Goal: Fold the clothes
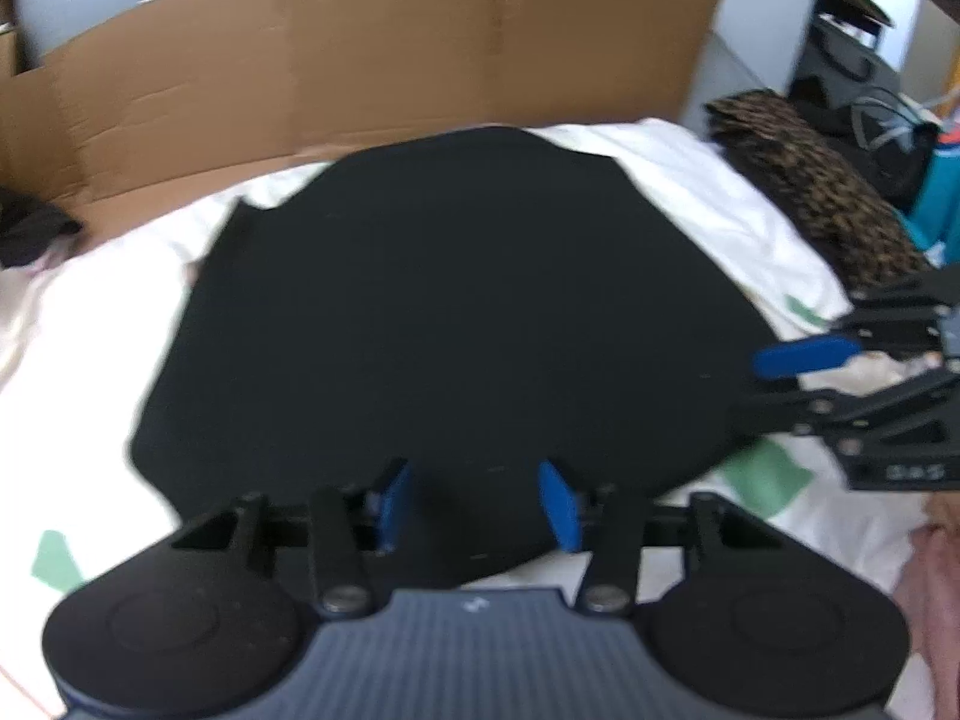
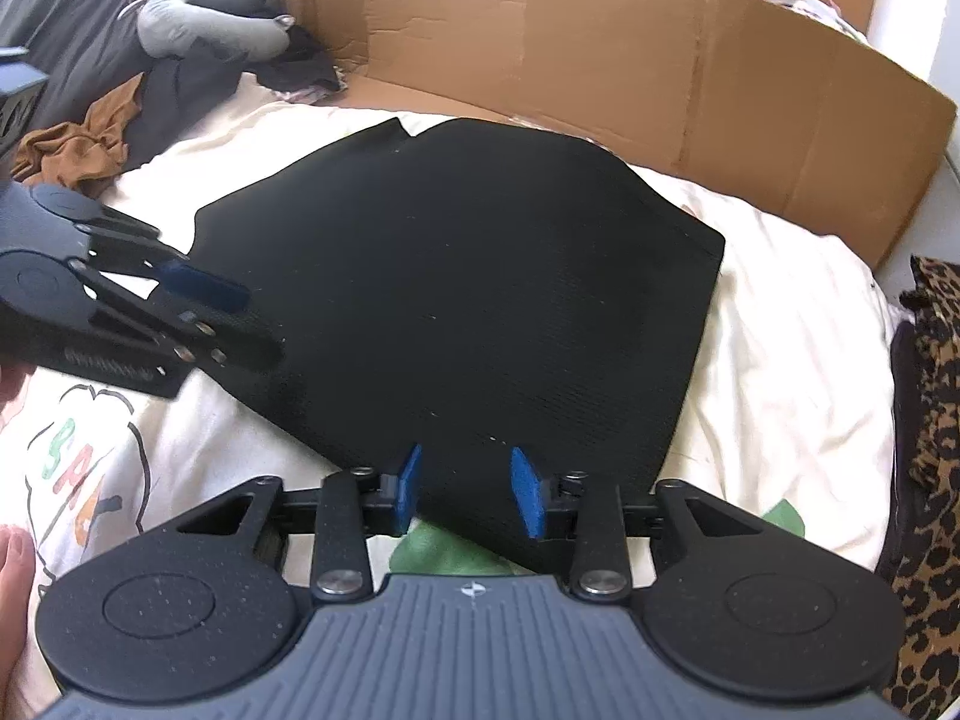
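Nearest, in the left wrist view: left gripper (image 1: 477, 504) with blue pads spread wide, nothing between them, poised over the near hem of the black knit garment (image 1: 444, 312). Likewise in the right wrist view: right gripper (image 2: 465, 492) parted, holding nothing, just above the garment's (image 2: 468, 288) near corner. Spread flat on a cream printed bedsheet (image 2: 792, 372), sides straight, one flap showing at the far left corner. Possibly already folded in along the sides, possibly only laid out; not settled from here. Bare sheet on both sides and toward the near edge for sliding or turning. Farther off, a brown cardboard wall (image 2: 600, 48) closing the back, leopard-print fabric (image 2: 936, 420) crowding the right, rumpled grey and tan clothes (image 2: 108, 132) at the left.
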A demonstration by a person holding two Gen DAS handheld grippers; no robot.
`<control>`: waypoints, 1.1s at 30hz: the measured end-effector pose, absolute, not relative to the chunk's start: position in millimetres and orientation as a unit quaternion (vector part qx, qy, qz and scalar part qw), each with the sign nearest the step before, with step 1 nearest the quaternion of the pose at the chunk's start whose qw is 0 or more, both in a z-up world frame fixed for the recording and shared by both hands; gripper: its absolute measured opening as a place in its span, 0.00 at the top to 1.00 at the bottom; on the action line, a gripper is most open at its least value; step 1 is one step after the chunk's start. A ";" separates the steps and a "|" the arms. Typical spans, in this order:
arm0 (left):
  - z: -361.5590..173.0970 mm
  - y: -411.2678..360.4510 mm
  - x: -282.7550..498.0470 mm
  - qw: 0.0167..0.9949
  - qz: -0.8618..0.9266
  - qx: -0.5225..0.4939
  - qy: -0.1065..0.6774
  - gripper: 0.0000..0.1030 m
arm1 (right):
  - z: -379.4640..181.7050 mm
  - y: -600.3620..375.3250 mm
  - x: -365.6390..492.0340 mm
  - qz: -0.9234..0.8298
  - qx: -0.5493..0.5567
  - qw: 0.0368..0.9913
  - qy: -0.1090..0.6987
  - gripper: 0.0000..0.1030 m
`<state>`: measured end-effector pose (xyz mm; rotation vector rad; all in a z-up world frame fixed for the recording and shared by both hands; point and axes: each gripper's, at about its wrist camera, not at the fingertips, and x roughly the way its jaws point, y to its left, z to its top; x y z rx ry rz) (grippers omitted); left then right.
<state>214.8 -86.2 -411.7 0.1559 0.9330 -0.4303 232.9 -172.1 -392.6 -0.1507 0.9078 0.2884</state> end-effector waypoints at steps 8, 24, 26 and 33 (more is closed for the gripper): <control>-431.9 -111.1 213.2 0.853 -0.241 0.099 0.452 0.68 | -407.9 -162.9 237.6 0.133 -0.100 0.872 0.461 0.74; -431.7 -54.9 206.7 0.862 -0.148 0.094 0.475 0.67 | -412.1 -207.4 222.5 0.082 0.005 0.872 0.483 0.75; -432.4 -45.9 204.5 0.861 -0.139 0.093 0.480 0.66 | -412.8 -212.2 220.7 0.082 0.033 0.869 0.487 0.73; -428.6 -16.6 203.5 0.860 -0.098 0.080 0.495 0.68 | -418.4 -232.4 215.0 0.077 0.137 0.853 0.498 0.62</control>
